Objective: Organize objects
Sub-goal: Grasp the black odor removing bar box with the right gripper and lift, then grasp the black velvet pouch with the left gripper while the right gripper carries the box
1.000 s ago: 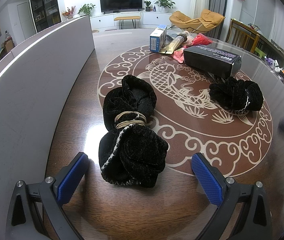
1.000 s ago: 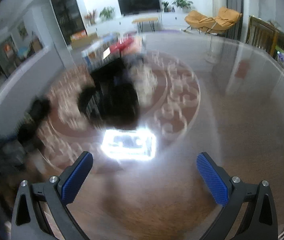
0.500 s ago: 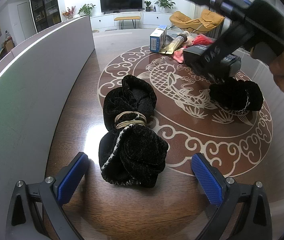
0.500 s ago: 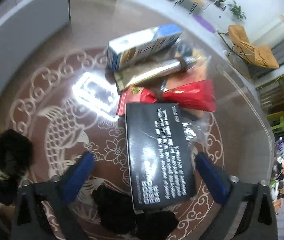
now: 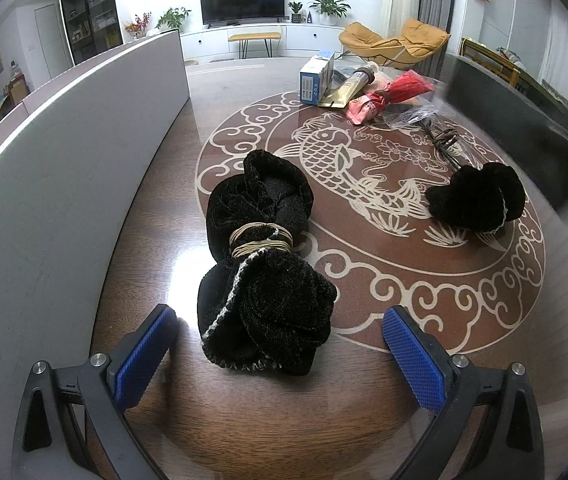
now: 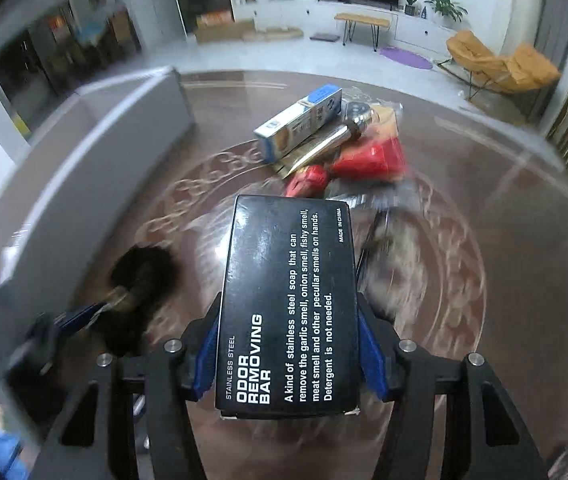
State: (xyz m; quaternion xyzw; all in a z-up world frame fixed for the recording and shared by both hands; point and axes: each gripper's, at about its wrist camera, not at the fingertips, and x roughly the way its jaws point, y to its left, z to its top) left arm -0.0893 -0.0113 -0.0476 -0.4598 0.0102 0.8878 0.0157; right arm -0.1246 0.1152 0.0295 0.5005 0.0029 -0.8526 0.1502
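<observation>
Beyond the table — television (image 5: 242, 1), mustard lounge chair (image 5: 398, 41), potted plants (image 5: 328, 3)

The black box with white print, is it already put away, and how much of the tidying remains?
Nothing looks stored yet. The right claw grips the black box above the table. The two black velvet pouches, blue-and-white carton and red packet remain.

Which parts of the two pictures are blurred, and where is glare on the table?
Left wrist view: sharp, but the black box at right is smeared; white glare beside the tied black velvet pouch. Right wrist view: the box's label is crisp in the right gripper, the table behind it streaked.
</observation>
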